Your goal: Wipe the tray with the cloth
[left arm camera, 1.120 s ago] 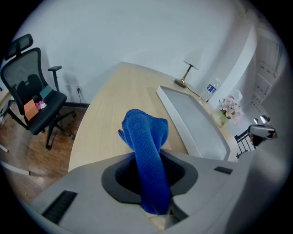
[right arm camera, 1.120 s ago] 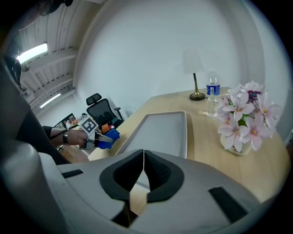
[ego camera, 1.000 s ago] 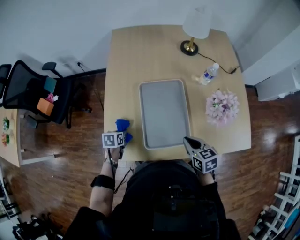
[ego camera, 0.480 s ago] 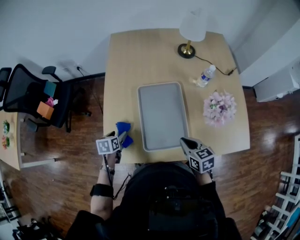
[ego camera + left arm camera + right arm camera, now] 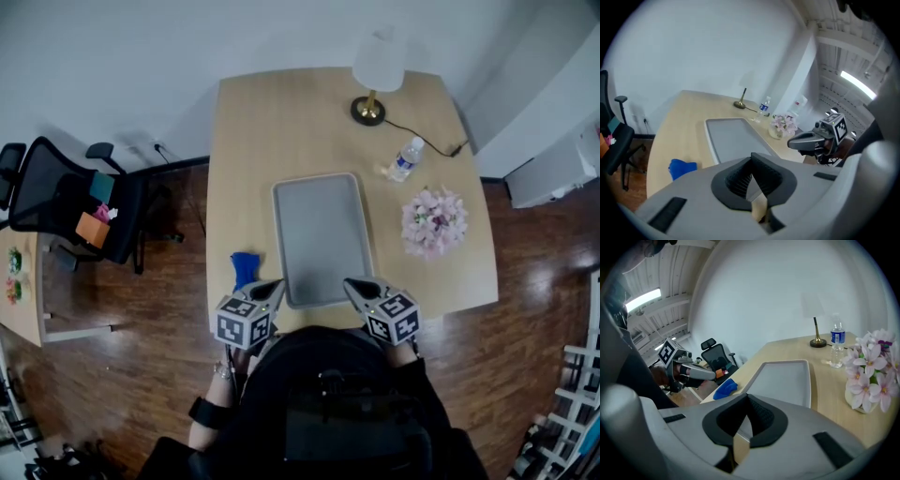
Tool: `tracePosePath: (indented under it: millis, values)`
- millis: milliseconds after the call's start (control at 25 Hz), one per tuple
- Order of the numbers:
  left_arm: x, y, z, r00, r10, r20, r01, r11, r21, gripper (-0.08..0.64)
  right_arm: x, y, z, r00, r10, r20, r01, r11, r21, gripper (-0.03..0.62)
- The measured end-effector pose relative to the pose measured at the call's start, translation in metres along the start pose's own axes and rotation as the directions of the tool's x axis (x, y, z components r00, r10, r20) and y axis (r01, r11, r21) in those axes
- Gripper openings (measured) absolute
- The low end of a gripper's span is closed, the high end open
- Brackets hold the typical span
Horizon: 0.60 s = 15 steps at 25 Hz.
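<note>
in the head view my left claw (image 5: 274,285) and right claw (image 5: 352,284) hover over the near edge of the table (image 5: 251,131), flanking the near end of the tray (image 5: 319,234), and the blue cloth (image 5: 245,265) lies on the table just left of the tray, untouched. in the left gripper view my left claw's jaws have just closed together on nothing. in the right gripper view my right claw is pressed together too, empty.
</note>
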<state>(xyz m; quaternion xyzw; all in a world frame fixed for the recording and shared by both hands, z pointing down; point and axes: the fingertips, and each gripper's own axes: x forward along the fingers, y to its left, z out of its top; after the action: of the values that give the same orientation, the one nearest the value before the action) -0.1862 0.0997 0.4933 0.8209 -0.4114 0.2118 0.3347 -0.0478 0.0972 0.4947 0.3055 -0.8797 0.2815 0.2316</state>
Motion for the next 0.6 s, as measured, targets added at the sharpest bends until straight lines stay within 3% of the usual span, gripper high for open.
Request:
tracePosePath:
  millis: [280,600]
  values:
    - [0.025,-0.033,-0.022,0.993,-0.043,-0.112,0.054,0.993,0.102,0.000,0.011,0.017,0.003,0.996,0.088,-0.011,-0.088,0.996,0.000,0.006]
    - [0.026,-0.031,-0.022,0.991,-0.028,-0.127,0.042,0.993,0.107,0.000,0.014,0.012,0.003,0.996,0.083,-0.037,-0.083,0.996,-0.020,0.002]
